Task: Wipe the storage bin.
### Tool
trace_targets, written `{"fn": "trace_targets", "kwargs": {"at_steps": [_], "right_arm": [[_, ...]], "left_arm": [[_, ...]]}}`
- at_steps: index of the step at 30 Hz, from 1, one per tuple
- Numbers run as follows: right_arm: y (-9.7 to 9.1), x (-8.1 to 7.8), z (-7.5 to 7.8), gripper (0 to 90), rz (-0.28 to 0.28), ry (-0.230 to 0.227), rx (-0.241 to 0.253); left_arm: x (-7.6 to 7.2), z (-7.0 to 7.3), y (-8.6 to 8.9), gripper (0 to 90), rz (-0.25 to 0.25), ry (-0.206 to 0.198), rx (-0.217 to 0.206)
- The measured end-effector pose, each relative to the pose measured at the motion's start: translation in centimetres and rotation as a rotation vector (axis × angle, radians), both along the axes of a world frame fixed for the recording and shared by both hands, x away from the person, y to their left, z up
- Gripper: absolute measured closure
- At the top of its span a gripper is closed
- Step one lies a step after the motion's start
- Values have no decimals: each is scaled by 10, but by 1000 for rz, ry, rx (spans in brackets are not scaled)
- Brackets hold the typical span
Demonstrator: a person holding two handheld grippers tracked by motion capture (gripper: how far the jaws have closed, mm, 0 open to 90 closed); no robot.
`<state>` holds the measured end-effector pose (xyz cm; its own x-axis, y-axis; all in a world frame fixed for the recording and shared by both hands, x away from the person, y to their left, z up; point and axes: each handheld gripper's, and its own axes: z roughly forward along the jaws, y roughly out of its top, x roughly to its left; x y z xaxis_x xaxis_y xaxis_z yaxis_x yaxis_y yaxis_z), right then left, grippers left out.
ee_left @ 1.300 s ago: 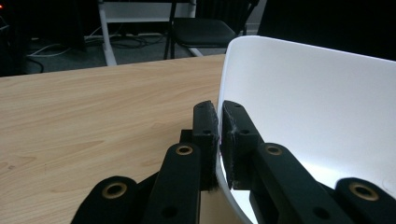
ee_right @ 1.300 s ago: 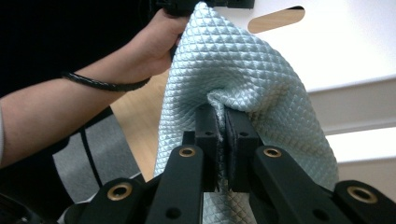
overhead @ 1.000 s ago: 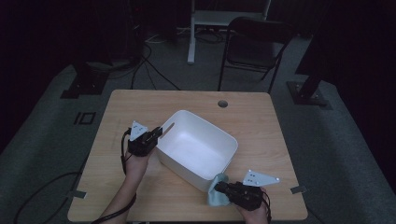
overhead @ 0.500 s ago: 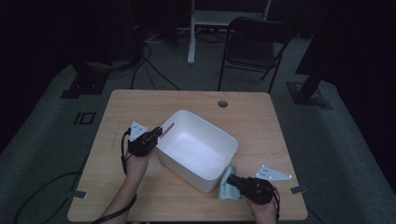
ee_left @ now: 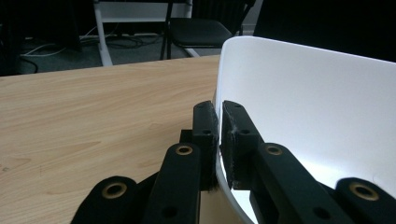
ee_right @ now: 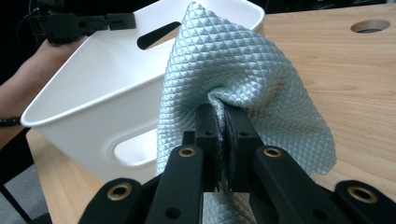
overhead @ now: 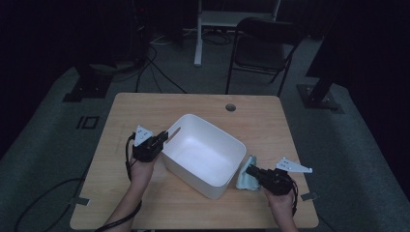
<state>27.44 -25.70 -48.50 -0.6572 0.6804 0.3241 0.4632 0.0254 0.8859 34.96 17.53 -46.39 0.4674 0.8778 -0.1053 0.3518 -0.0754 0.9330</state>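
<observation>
A white plastic tub (overhead: 205,154) with handle slots stands slantwise in the middle of the wooden table (overhead: 203,106). My left gripper (overhead: 163,139) is shut on the tub's left rim (ee_left: 224,84), one jaw outside the wall and one inside. My right gripper (overhead: 250,171) is shut on a pale blue quilted cloth (overhead: 246,175) beside the tub's right corner. In the right gripper view the cloth (ee_right: 243,79) drapes over the jaws and hangs in front of the tub's wall (ee_right: 102,112).
A round cable hole (overhead: 230,107) is set in the table's far side. A dark folding chair (overhead: 263,48) and a white stand (overhead: 232,19) are on the floor behind the table. Bare tabletop lies left of the tub and along the front edge.
My right gripper has moved rightward along the front of the table with the cloth, from below the tub's corner to beside it. The left gripper and the tub have stayed in place.
</observation>
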Motion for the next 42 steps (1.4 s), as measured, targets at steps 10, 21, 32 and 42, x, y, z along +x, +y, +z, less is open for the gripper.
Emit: {"fn": "trace_targets", "kwargs": {"at_steps": [10, 21, 32, 42], "right_arm": [[8, 21, 0, 852, 11, -1, -7], [7, 28, -18, 853, 10, 46, -18], [6, 36, -37, 854, 1, 113, -22], [8, 40, -49, 855, -26, 174, -48]], "left_arm": [[1, 0, 0, 847, -15, -5, 8], [1, 0, 1, 849, -27, -6, 7], [2, 0, 1, 849, -31, -7, 6], [1, 0, -1, 849, -14, -11, 6]]}}
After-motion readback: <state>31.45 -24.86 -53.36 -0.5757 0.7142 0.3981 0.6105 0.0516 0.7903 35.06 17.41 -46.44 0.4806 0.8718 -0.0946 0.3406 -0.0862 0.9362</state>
